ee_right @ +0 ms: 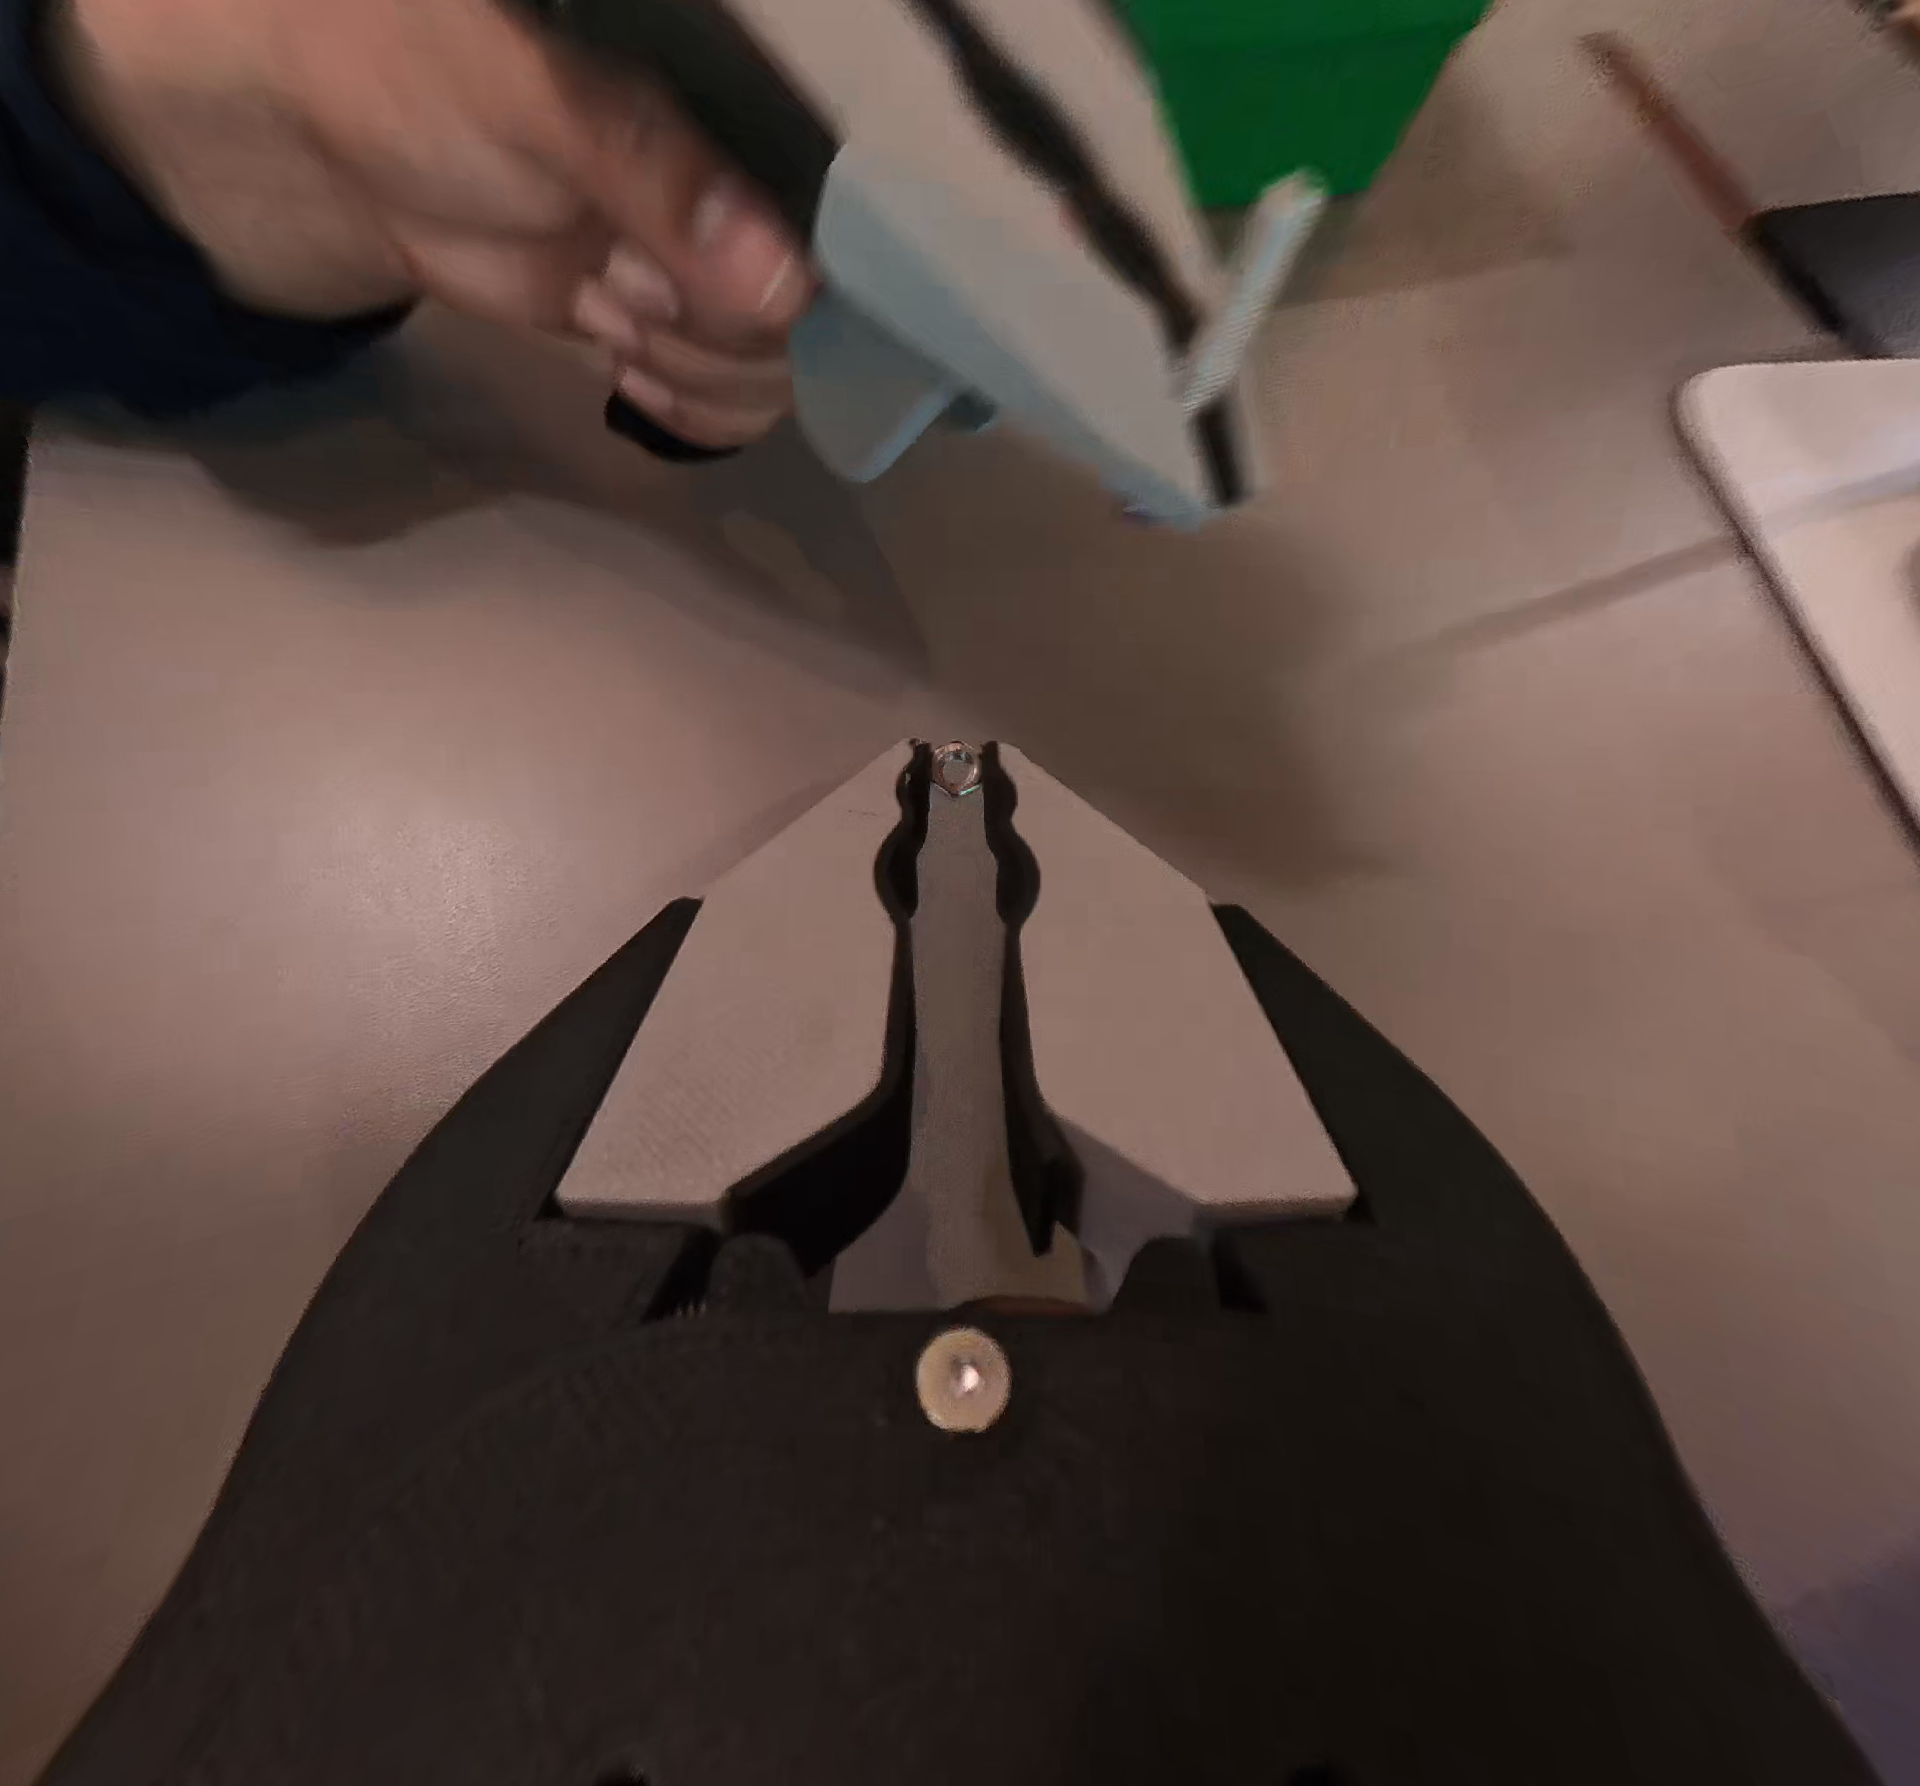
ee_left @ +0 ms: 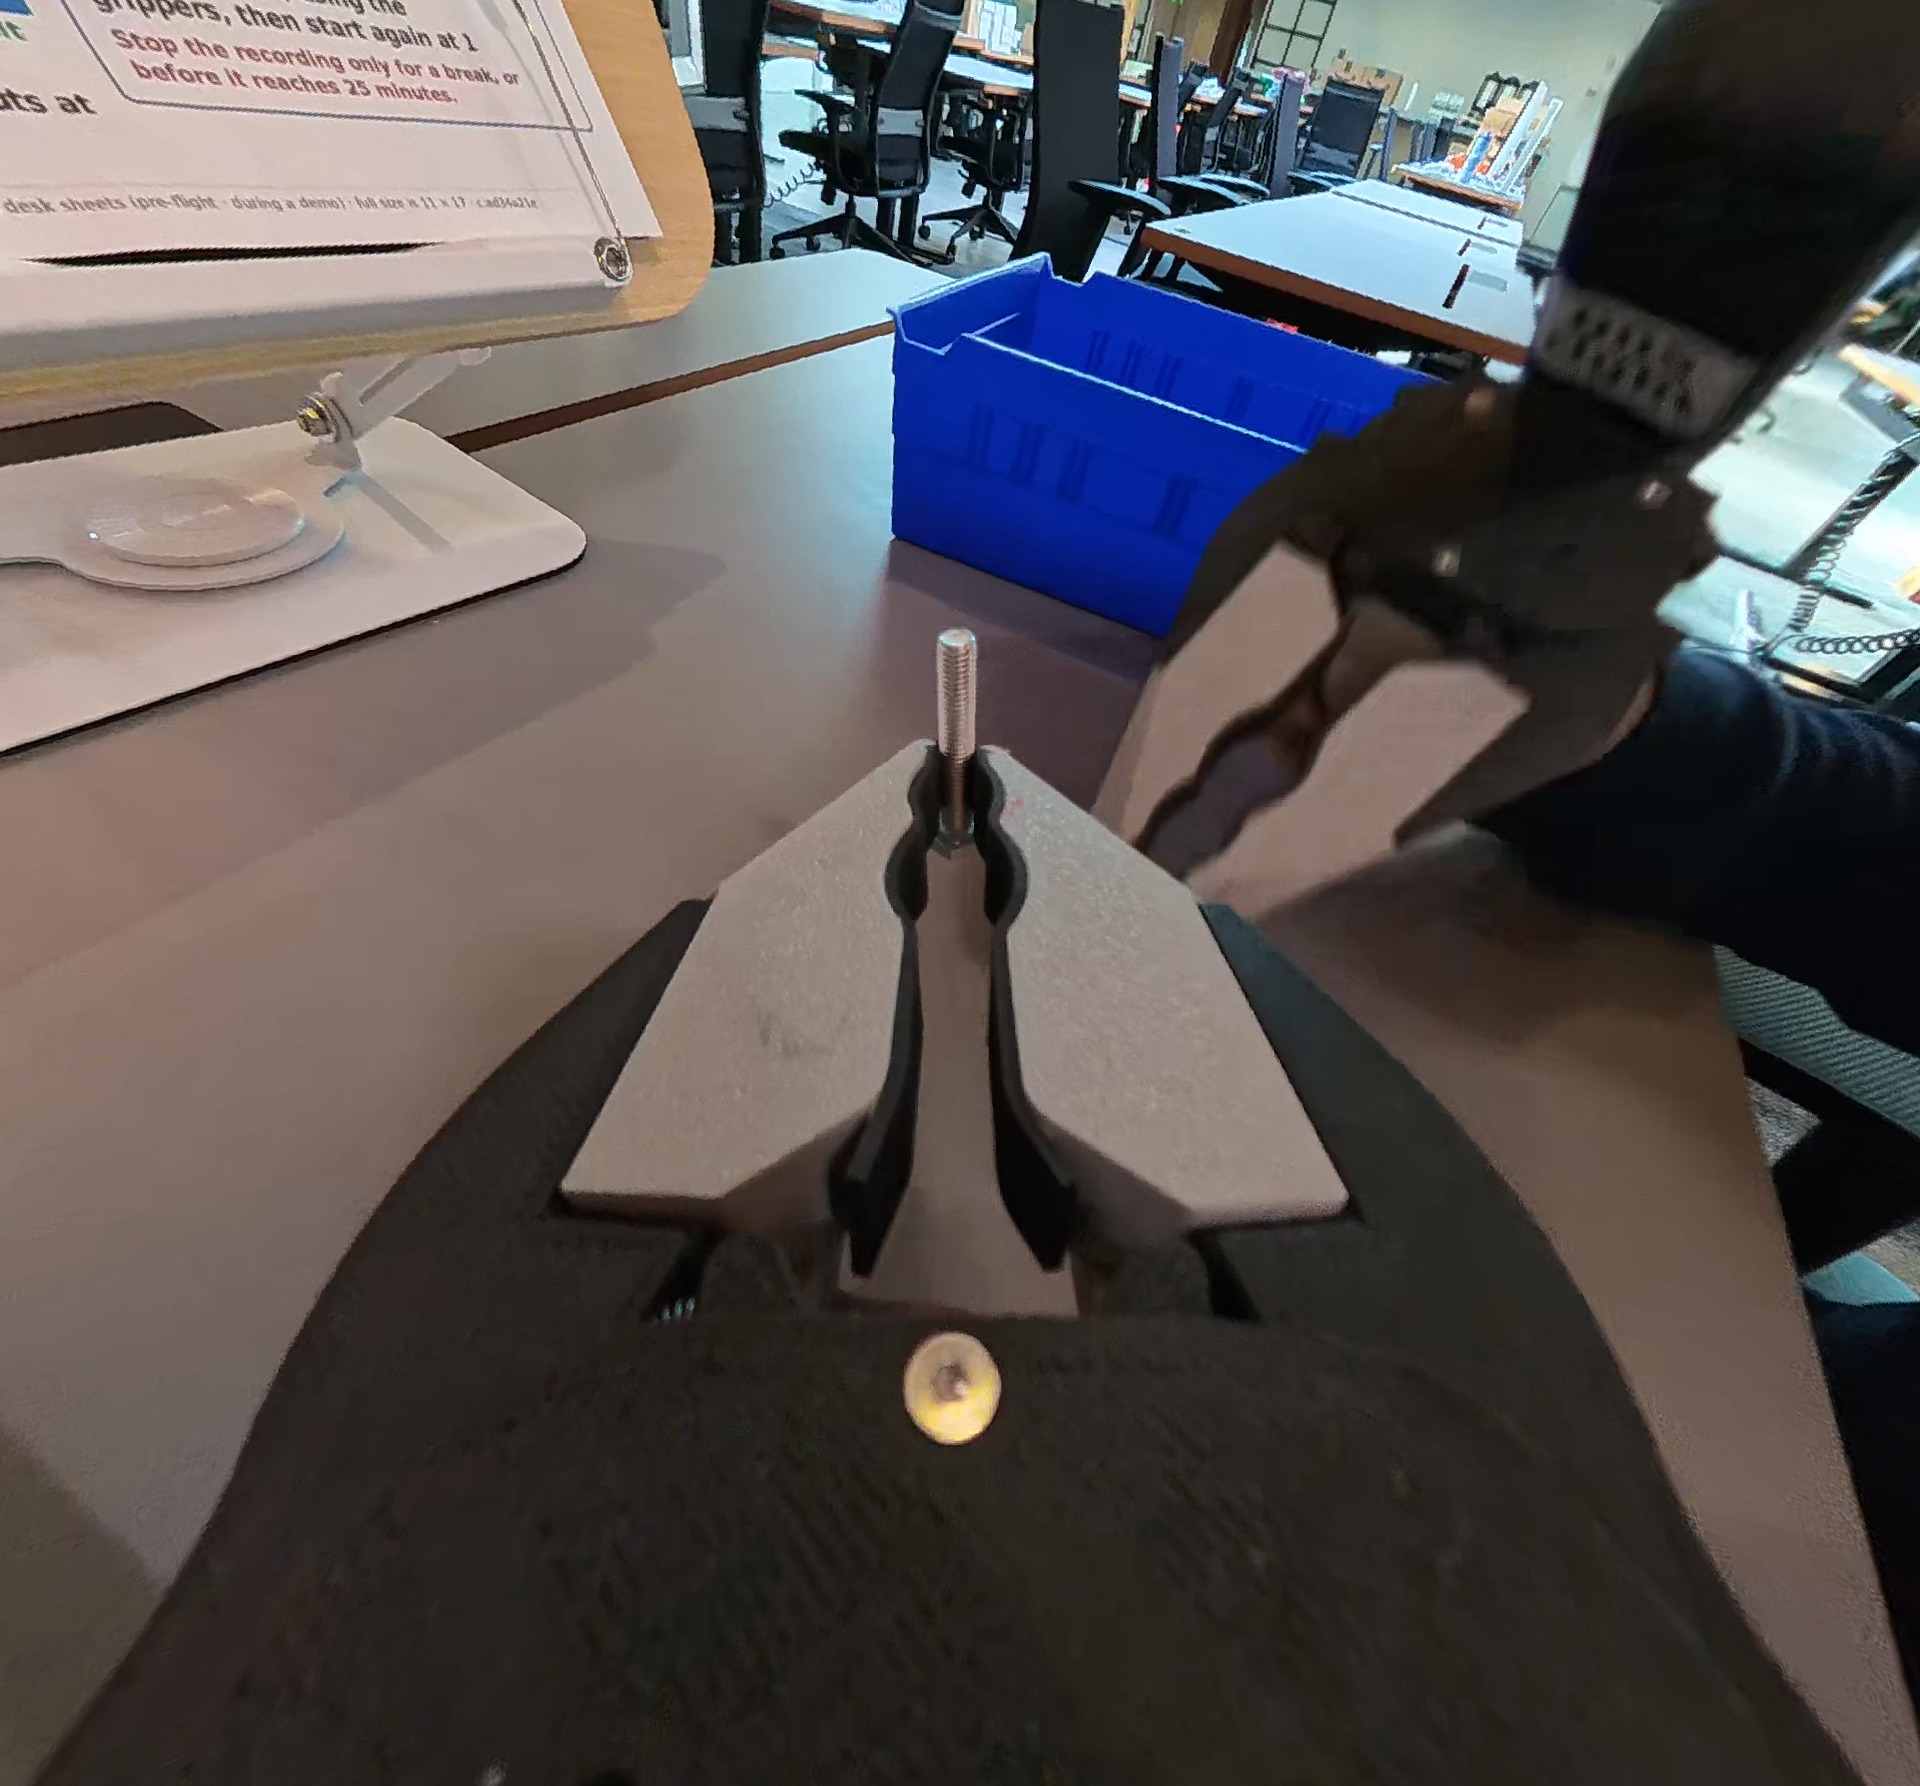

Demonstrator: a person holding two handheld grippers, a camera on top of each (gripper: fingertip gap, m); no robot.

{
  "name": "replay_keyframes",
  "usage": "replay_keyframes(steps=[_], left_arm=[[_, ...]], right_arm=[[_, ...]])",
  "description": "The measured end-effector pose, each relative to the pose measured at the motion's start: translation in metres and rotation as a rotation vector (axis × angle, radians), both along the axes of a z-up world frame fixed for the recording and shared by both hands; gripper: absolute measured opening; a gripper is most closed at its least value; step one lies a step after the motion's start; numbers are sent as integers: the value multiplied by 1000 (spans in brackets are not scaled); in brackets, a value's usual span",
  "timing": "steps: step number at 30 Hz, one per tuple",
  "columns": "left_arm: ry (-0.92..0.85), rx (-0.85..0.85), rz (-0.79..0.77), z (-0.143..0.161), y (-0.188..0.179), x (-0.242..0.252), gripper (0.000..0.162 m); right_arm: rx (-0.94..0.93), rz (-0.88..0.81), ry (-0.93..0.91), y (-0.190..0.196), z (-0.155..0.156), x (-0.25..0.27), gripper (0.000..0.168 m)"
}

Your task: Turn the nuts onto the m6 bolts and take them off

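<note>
Left gripper [ee_left: 954,780] jaws clamped on M6 bolt [ee_left: 955,697], thread up. Right gripper [ee_right: 956,768] jaws pinching nut [ee_right: 955,768]. Looks like pre-threading; next, line nut bore over bolt tip, then twist.

Silver threaded bolt [ee_left: 955,697] between grey fingers [ee_left: 800,988] with black inner pads, black body behind. Shiny silver nut [ee_right: 957,768] at tips of matching grey-and-black right gripper [ee_right: 957,762]. Worktop [ee_left: 416,905] muted grey-brown. Bright blue bin [ee_left: 1091,427] with ribbed wall. Blurred green bin [ee_right: 1278,22]. White stand [ee_left: 343,531] with pale wood-tone board [ee_left: 623,74]. Dark navy sleeve [ee_left: 1766,801].
</note>
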State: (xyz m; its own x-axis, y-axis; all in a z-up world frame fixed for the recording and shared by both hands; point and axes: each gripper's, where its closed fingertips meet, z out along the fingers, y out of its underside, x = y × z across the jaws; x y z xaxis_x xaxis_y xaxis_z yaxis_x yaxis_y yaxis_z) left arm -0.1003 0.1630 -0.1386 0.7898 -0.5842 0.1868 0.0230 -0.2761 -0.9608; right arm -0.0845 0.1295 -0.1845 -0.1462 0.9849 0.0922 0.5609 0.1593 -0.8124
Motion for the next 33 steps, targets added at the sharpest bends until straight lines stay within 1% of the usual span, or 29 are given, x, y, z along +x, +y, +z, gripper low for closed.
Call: replay_keyframes(steps=[3, 5, 7, 10, 13, 16, 19, 22, 29, 33], left_arm=[[20, -6, -2, -6, 1, 2, 3], [44, 4, -11, -8, 1, 8, 3], [84, 28, -17, -9, 0, 15, 3], [166, 24, -9, -14, -2, 19, 3], [160, 23, 1, -11, -3, 17, 3], [121, 6, 27, -8, -1, 9, 3], [102, 9, 41, -5, -1, 4, 3], [106, 8, 53, -6, 0, 4, 3], [133, 12, 26, -12, -2, 15, 3], [121, 40, 10, -8, -4, 21, 3]], right_arm=[[-62, -94, 123, 23, 44, 11, 7], [-131, -71, 160, 24, 68, 11, 7], [-163, -42, 127, 24, 80, 7, 7], [-130, -21, 66, 32, 94, -5, 7], [-166, 14, 9, 29, 105, -19, 6], [-178, 32, -31, 21, 105, -28, 6], [-176, 39, -108, 19, 91, -29, 7], [-184, 32, -131, 19, 87, -28, 7], [-150, 29, -164, 16, 85, -20, 7], [-115, 18, -211, 17, 75, -18, 7]])
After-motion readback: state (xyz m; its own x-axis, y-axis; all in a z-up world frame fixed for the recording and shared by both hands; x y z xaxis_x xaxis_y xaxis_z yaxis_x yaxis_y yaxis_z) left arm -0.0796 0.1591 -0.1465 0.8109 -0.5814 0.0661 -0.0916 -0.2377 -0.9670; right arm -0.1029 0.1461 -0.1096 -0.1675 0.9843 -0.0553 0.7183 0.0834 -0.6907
